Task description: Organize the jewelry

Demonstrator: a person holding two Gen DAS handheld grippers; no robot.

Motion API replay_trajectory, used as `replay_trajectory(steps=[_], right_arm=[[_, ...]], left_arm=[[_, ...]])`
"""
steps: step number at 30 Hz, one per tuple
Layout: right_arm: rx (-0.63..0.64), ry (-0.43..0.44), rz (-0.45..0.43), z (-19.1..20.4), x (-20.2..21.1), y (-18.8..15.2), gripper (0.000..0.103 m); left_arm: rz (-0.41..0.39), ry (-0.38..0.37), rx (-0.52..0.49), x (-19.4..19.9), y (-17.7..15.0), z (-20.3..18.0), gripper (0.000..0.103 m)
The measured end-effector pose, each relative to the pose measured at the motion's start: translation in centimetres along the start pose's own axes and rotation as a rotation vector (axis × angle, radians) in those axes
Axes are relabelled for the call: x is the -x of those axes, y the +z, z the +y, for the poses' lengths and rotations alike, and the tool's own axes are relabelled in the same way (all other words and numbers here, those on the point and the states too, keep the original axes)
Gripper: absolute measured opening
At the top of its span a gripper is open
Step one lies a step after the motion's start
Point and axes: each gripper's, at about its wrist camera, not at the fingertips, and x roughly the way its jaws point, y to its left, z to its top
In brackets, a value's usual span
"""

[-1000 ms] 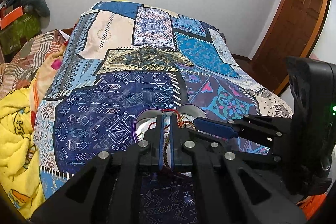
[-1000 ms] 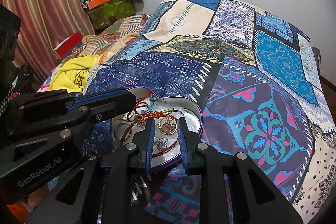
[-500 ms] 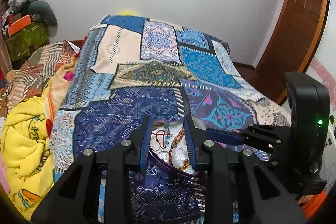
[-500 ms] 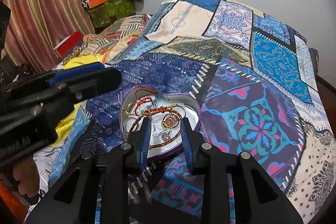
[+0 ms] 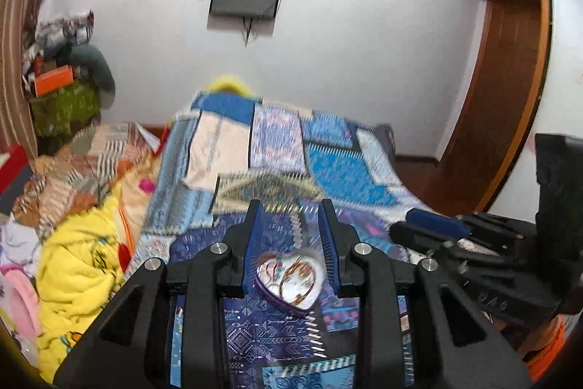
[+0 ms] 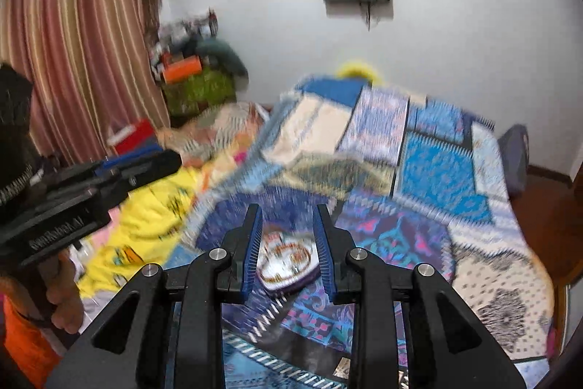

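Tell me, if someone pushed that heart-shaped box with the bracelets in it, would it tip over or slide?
The heart-shaped tin looks low and wide, so it would probably slide rather than tip. It lies on a soft patterned bedspread, which might drag on it or let it sink slightly. The bracelets and chains lie loose inside, so they would likely shift and tangle.

Both wrist cameras look down from above the bed (image 5: 277, 148), sharing the heart-shaped tin (image 5: 289, 279) and far wall.
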Motion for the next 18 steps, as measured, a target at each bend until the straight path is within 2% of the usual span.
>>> replay_trajectory(steps=[5,7,9,11,13,14,16,18], right_arm=[[0.021,-0.014,-0.196,2.3,7.8,1.4,0.026],[0.031,-0.024,-0.259,3.3,10.2,1.4,0.029],[0.039,-0.042,-0.327,4.3,12.7,1.2,0.041],[0.04,-0.061,-0.385,5.1,14.6,0.7,0.049],[0.041,-0.085,-0.434,5.9,16.3,0.1,0.053],[0.04,-0.092,-0.444,6.0,16.6,0.1,0.058],[0.033,-0.117,-0.469,6.5,17.3,-0.3,0.068],[0.023,-0.132,-0.481,6.6,17.3,-0.5,0.079]], left_arm=[[-0.15,0.006,-0.046,6.9,1.2,-2.7,0.033],[-0.212,0.012,-0.058,9.6,1.2,-3.7,0.035],[-0.264,0.016,-0.067,12.1,1.2,-4.5,0.039],[-0.308,0.026,-0.072,14.3,1.0,-5.1,0.042],[-0.34,0.043,-0.078,16.2,0.5,-5.5,0.052],[-0.353,0.053,-0.078,16.8,0.3,-5.7,0.059],[-0.372,0.064,-0.079,18.1,0.0,-5.9,0.064],[-0.382,0.082,-0.085,19.1,-0.4,-6.3,0.074]])
